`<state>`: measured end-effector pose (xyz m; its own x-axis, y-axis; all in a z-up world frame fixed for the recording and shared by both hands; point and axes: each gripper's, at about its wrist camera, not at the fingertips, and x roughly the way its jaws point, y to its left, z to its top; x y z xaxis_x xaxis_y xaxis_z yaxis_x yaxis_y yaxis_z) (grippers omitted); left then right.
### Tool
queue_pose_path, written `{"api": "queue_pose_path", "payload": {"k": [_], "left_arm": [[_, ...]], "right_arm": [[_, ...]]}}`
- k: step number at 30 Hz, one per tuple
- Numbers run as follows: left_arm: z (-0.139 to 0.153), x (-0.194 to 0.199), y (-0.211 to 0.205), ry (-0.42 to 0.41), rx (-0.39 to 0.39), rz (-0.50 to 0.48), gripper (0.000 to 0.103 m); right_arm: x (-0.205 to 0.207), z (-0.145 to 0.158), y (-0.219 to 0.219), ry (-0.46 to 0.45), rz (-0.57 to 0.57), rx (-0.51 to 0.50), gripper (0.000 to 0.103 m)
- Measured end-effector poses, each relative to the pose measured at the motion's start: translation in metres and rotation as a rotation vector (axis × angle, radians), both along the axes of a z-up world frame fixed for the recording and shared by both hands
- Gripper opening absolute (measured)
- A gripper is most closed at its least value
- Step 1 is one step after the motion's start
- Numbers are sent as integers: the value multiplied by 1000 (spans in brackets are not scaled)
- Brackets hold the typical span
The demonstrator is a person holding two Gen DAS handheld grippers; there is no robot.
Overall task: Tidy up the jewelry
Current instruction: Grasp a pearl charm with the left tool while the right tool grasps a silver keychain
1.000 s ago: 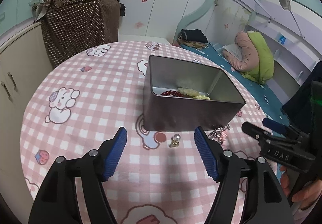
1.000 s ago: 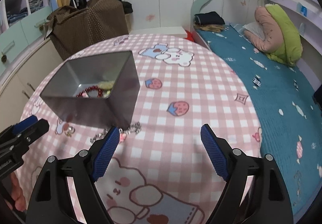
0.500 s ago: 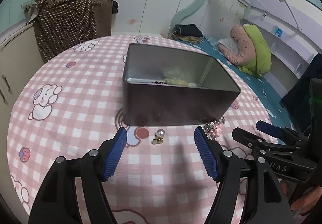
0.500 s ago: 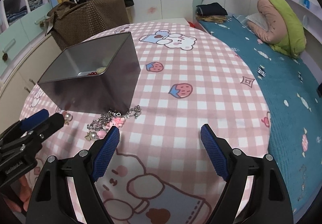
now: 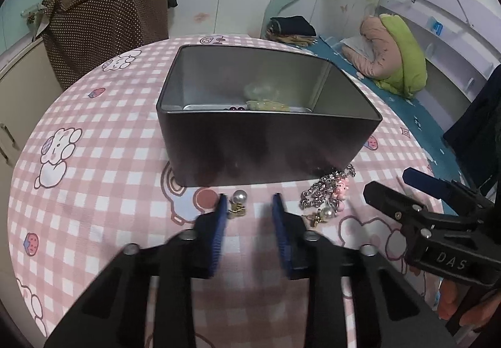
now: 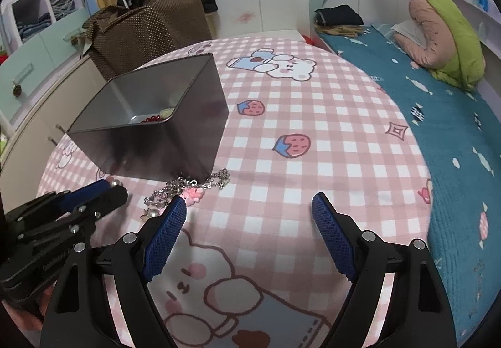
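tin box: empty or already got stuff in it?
Not empty. The open-topped tin box holds red beads and a pale yellowish piece at its far end; the rest of the floor is hidden.

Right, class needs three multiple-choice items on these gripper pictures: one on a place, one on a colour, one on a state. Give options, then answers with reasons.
1. Where is the pearl earring?
A. inside the tin
B. on the tablecloth in front of the tin
C. on the bed

2. What colour are the left gripper pads?
A. blue
B. red
C. white

3. How is the right gripper?
A. shut on the chain
B. open
C. out of view

Answers: B, it lies before the tin wall; A, blue pads flank the earring; B, its fingers stand wide apart, beside the chain bracelet.
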<state>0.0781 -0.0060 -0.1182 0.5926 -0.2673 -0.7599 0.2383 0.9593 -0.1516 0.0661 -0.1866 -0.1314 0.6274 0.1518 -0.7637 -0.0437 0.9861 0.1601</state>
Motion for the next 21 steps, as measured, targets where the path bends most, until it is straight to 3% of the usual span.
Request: {"api": "queue_pose_path", "payload": {"k": [2,14,21], "left_arm": [[0,3,2,6,-7,7,9],[-1,4,9,13,-46,7,9],[-2,4,15,20,-80,11,9]], "right_arm": [[0,-2,0,0,13,12,80],[11,2,8,-34,80,21,78],[16,1,38,-26,177,9,55]]}}
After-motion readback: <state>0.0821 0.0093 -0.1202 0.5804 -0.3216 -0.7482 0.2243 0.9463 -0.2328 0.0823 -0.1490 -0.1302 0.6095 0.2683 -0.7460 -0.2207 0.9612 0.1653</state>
